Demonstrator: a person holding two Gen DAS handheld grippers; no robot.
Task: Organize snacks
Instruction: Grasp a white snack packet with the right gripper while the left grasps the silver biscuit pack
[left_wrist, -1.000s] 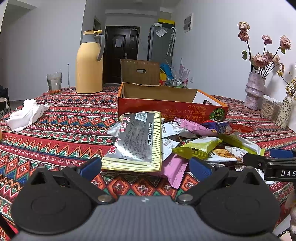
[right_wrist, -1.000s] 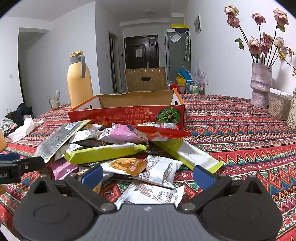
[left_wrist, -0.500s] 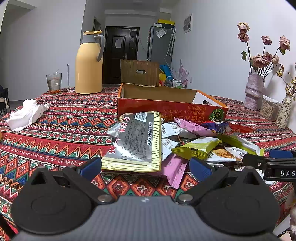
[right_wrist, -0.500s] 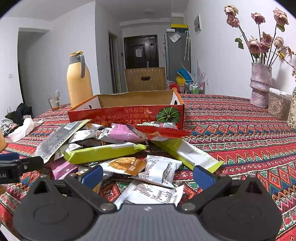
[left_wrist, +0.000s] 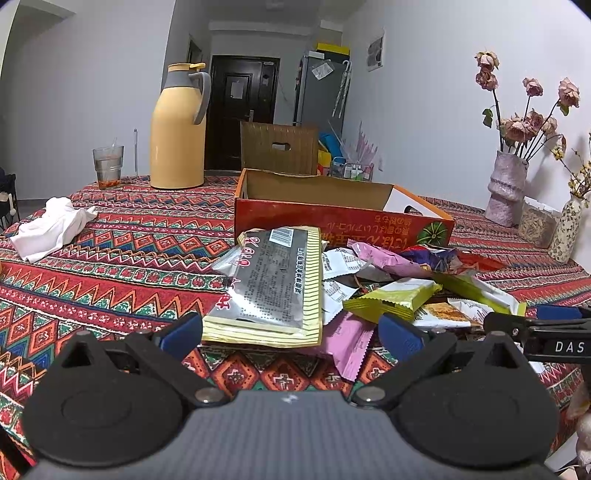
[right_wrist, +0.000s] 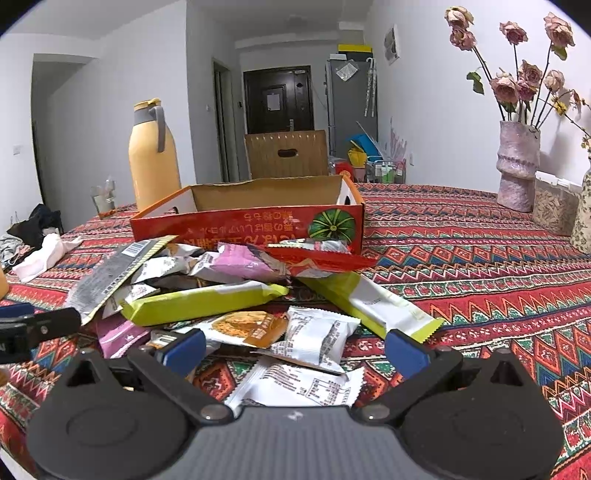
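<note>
Both grippers, left gripper (left_wrist: 290, 334) and right gripper (right_wrist: 293, 345), are hovering open-jawed; the silver packet (left_wrist: 271, 286) is lying lengthwise just ahead of the left, before the red box (left_wrist: 332, 221).

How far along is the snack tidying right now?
Nothing looks done: what shows of the red box interior is bare cardboard. Nothing is in hand: the left tool and right tool are both open, low at the near edge of the snack pile. All packets, including the large silver pack, remain on the tablecloth.
</note>
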